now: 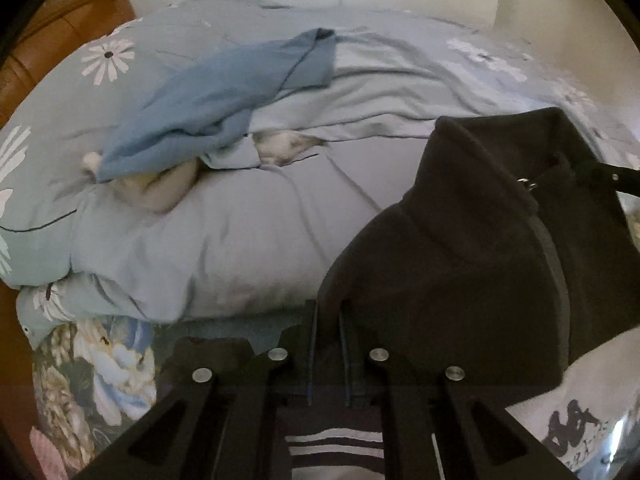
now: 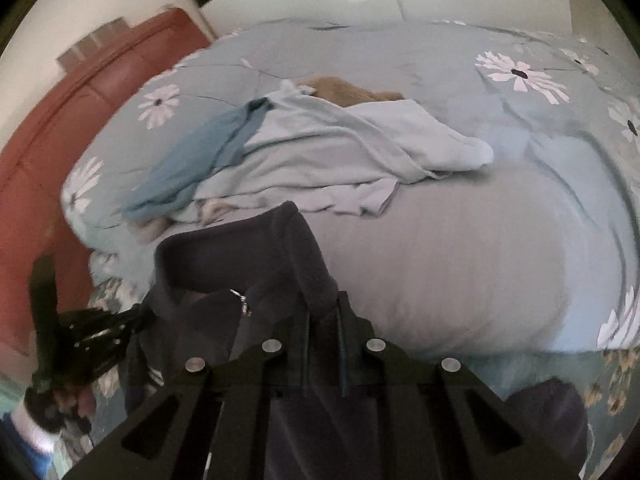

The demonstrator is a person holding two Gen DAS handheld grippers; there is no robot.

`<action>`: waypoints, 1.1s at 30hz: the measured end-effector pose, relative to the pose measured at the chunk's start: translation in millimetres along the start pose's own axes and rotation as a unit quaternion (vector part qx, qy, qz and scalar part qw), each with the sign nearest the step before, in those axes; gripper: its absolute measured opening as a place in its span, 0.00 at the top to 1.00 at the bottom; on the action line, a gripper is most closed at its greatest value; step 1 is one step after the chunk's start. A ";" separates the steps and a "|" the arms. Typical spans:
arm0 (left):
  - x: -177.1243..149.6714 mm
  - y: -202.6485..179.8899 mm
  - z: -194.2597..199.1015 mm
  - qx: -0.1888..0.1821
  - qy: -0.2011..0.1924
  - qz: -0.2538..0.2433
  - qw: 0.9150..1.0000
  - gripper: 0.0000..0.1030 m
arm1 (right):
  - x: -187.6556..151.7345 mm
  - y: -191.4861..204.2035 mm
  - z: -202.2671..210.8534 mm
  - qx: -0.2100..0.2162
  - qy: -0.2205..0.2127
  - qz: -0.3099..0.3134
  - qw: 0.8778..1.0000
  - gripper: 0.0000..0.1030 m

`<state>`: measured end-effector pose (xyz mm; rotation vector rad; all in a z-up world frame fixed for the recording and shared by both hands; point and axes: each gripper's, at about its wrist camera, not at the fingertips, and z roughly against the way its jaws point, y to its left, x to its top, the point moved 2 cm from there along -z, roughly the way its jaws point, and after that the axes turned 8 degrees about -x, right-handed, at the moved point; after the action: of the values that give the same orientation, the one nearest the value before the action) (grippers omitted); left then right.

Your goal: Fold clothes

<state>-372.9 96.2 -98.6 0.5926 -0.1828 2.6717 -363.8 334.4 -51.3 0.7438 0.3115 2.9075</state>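
Note:
A dark fleece jacket (image 1: 472, 248) with a zip collar hangs between my two grippers above the bed. My left gripper (image 1: 329, 312) is shut on the jacket's edge. My right gripper (image 2: 323, 304) is shut on the jacket (image 2: 240, 264) near its collar. The right gripper's tip shows at the right edge of the left wrist view (image 1: 616, 178). The left gripper shows at the lower left of the right wrist view (image 2: 136, 322), holding the other side of the collar. The jacket's lower part hangs down out of sight.
A pale blue duvet (image 1: 248, 240) with white daisies covers the bed. A blue garment (image 1: 208, 108) and a light blue garment (image 2: 340, 148) lie crumpled on it, with a tan one (image 2: 348, 90) behind. A brown headboard (image 2: 60, 128) is at the left.

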 end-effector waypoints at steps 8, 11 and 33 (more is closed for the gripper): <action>-2.5 -7.9 -45.2 -0.008 0.043 0.031 0.999 0.87 | 9.2 -17.5 8.5 -0.008 -0.006 -0.022 1.000 0.88; -7.0 -5.2 -35.2 -0.031 0.042 0.046 0.998 0.83 | 5.7 -26.2 20.3 -0.005 -0.010 -0.027 1.000 0.84; -214.6 33.4 86.4 -0.090 -0.021 0.362 0.927 0.43 | -147.4 -240.1 66.0 -0.083 0.054 -0.254 0.962 0.57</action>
<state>-175.3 -27.6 -114.3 0.6081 -0.7878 3.2848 -186.8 553.5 -117.4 0.4037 0.2248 2.4503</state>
